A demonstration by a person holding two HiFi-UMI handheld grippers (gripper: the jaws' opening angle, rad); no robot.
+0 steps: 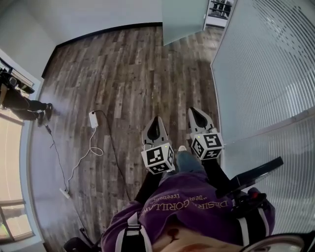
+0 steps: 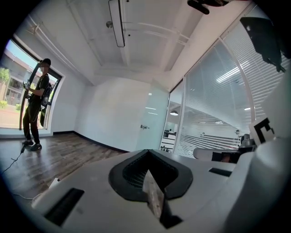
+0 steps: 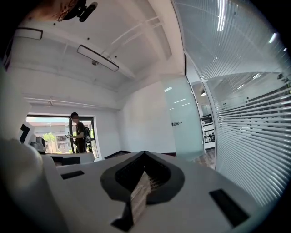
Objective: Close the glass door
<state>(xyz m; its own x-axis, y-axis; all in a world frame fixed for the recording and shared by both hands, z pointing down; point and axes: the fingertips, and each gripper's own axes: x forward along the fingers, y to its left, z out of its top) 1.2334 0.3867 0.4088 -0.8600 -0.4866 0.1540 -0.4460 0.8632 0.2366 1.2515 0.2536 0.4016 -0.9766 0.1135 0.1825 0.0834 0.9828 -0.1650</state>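
The frosted glass door (image 1: 184,19) stands swung open at the far end of the room, beside the doorway (image 1: 219,12). It shows in the left gripper view as a pale panel (image 2: 154,120) with a small handle (image 2: 144,127), and in the right gripper view (image 3: 184,116) with its handle (image 3: 176,123). My left gripper (image 1: 156,120) (image 2: 148,154) and right gripper (image 1: 195,111) (image 3: 143,154) are held side by side above the wood floor, pointing toward the door and well short of it. Both have their jaws pressed together with nothing between them.
A glass wall with blinds (image 1: 266,74) runs along the right, close to my right gripper. On the floor at left lie a white power adapter (image 1: 93,119) and its cable. Another person (image 1: 24,106) (image 2: 35,109) (image 3: 79,132) stands by the window.
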